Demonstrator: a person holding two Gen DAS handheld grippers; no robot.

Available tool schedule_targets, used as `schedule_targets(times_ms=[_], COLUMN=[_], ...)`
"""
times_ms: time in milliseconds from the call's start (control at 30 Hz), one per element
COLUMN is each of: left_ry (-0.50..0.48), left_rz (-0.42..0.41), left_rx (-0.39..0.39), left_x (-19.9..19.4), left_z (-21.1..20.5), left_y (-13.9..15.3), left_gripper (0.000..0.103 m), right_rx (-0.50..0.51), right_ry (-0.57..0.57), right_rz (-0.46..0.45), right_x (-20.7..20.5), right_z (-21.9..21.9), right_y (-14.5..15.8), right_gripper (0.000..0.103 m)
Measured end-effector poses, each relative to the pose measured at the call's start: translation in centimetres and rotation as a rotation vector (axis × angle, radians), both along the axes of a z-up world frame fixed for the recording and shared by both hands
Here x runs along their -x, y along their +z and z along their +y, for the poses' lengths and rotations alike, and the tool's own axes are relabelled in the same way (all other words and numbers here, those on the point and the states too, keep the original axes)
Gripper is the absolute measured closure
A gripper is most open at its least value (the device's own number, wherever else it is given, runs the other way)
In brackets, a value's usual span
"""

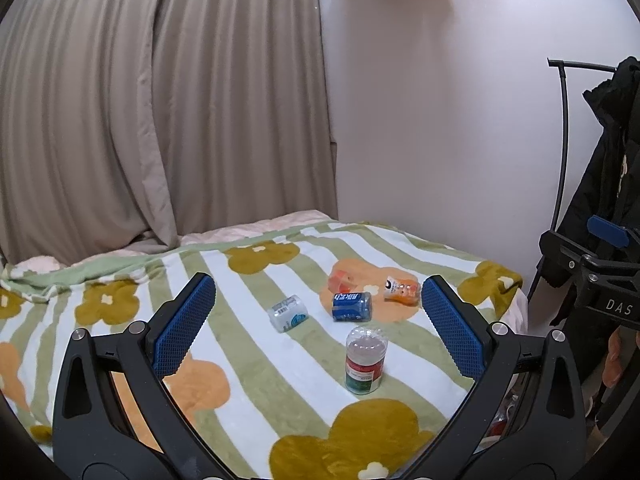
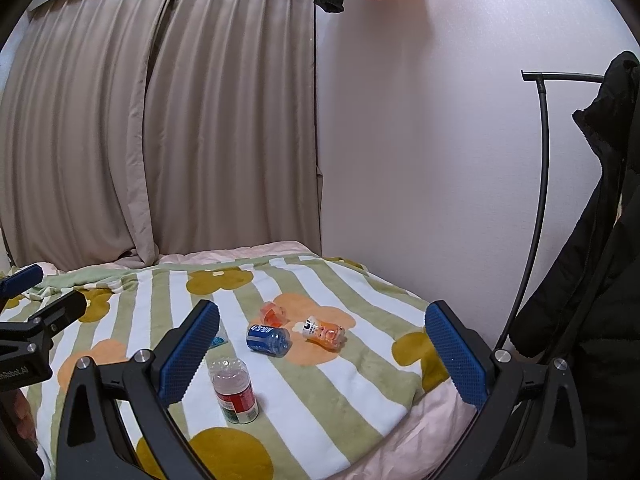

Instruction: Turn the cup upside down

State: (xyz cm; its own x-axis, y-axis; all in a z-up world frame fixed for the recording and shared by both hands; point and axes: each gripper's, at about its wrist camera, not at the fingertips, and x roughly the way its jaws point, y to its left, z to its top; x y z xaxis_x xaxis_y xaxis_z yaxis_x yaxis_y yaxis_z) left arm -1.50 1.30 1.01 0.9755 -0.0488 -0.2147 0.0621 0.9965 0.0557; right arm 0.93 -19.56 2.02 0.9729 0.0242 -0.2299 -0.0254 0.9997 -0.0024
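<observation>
Five small cup-like containers sit on the flowered blanket (image 1: 248, 364) on the bed, and I have hold of none of them. My left tool (image 1: 318, 320) hangs above the blanket with its blue pads spread wide and nothing between them; my right tool (image 2: 322, 354) is just as wide and just as empty.

Nearest to me stands the clear cup with the red and green label (image 1: 366, 361), domed end up. I cannot say for certain whether that dome is a base or a lid, so I cannot tell if this one is already turned over. Beyond it, lying on their sides, are the blue cup (image 1: 352, 306), the white and blue cup (image 1: 289, 313), the orange and white cup (image 1: 402, 289) and, farthest back, a small orange one (image 1: 343, 279).

I judge I am at the very start: approach, not grasp. The task names no particular cup, so the choice is mine. The next move calls for lowering one tool until its pads straddle a cup's body, closing gently because thin plastic may buckle, lifting clear of the soft blanket, then rolling my wrist.
</observation>
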Motion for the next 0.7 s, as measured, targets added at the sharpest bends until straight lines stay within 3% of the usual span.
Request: schedule_targets(times_ms=[700], left_ry=[-0.007], left_rz=[0.009], left_rx=[0.003], left_x=[-0.27], left_z=[-0.40], left_y=[0.09], left_gripper=[0.000], right_rx=[0.003], right_ry=[-0.002], right_rz=[0.004], right_x=[-0.05], right_z=[0.16], right_y=[-0.13], right_gripper=[0.000])
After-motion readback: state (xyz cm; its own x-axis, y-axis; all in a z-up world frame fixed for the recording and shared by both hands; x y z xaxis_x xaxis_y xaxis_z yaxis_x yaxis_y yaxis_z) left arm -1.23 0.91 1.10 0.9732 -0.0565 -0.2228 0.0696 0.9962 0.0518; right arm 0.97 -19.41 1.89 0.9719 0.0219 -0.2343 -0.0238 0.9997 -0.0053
